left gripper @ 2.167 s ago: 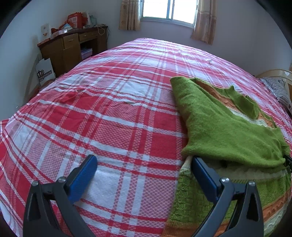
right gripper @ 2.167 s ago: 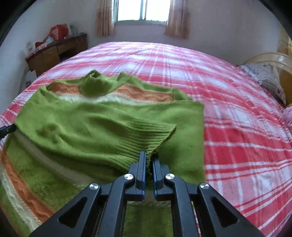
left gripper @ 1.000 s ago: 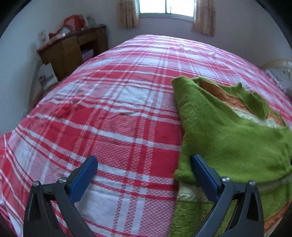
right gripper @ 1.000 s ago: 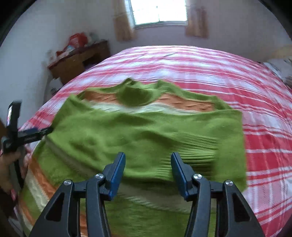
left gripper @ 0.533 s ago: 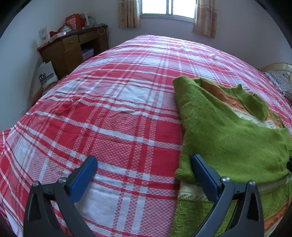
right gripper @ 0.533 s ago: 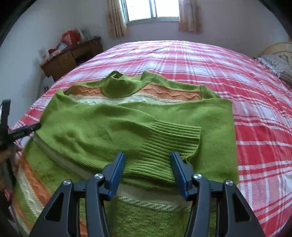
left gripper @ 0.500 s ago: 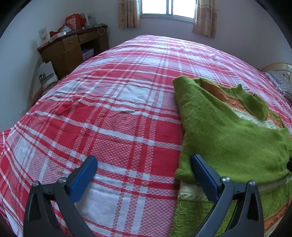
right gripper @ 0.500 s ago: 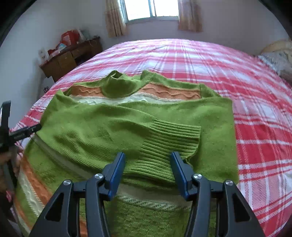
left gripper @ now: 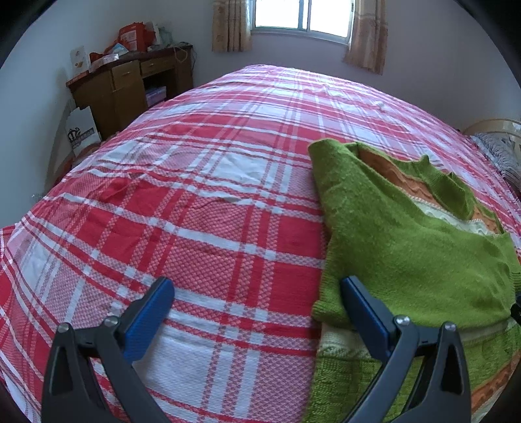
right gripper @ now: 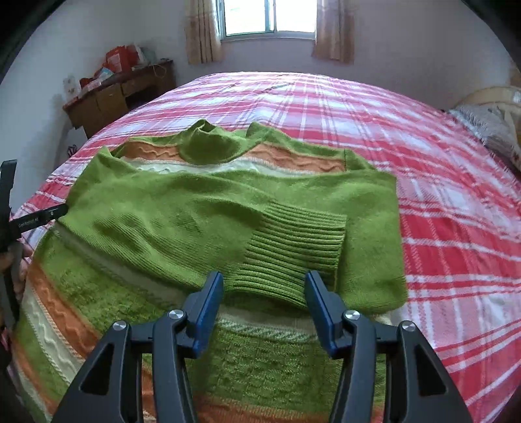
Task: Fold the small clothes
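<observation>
Lighting: soft daylight from the window [left gripper: 302,16], itself overexposed. Shadows faint. Strong fisheye curvature, dark vignetted corners; slight blur below the window.

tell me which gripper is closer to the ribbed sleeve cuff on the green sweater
Right. The right gripper is open directly over the ribbed cuff, which lies between its fingers. The left gripper is open off the sweater's opposite edge.

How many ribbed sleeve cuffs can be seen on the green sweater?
1. The ribbed cuff lies across the chest of the green sweater, just ahead of the open right gripper. A second cuff may be hidden under the folded sleeves; no view shows it.
</observation>
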The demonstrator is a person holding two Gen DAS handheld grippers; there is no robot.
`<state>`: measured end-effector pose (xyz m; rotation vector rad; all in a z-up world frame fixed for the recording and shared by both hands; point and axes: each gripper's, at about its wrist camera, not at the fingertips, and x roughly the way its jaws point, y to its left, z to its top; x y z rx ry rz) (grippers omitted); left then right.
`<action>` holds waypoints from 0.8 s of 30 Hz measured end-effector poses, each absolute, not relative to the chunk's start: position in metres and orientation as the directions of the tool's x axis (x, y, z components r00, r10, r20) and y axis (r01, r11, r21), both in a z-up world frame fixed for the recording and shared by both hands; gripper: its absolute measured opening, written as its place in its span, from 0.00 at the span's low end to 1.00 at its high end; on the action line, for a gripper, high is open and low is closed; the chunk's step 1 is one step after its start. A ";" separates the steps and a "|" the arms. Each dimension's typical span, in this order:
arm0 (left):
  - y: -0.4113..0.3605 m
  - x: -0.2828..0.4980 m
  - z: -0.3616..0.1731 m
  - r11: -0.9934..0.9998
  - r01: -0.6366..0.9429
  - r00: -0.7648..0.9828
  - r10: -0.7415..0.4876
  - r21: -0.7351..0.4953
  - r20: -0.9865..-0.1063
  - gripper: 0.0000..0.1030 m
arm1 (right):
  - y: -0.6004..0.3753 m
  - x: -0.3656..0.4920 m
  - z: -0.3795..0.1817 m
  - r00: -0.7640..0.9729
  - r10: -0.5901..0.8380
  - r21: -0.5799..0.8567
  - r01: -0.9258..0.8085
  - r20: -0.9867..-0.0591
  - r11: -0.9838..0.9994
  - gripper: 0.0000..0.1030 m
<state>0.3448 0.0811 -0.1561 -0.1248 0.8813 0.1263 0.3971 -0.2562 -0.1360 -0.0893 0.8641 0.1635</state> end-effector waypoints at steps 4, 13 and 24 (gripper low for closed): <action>0.082 0.346 -0.157 0.985 -0.161 0.627 0.052 -0.064 -0.777 1.00 | -0.249 0.401 -0.138 0.636 0.118 -0.005 -0.187 -0.763 0.982 0.52; 0.084 0.343 -0.156 0.988 -0.133 0.628 0.021 -0.081 -0.778 1.00 | -0.259 0.393 -0.138 0.624 0.158 0.055 -0.182 -0.765 0.982 0.56; 0.077 0.288 -0.155 0.997 -0.063 0.611 0.013 -0.032 -0.791 1.00 | -0.269 0.335 -0.152 0.623 0.137 0.042 -0.164 -0.770 0.985 0.70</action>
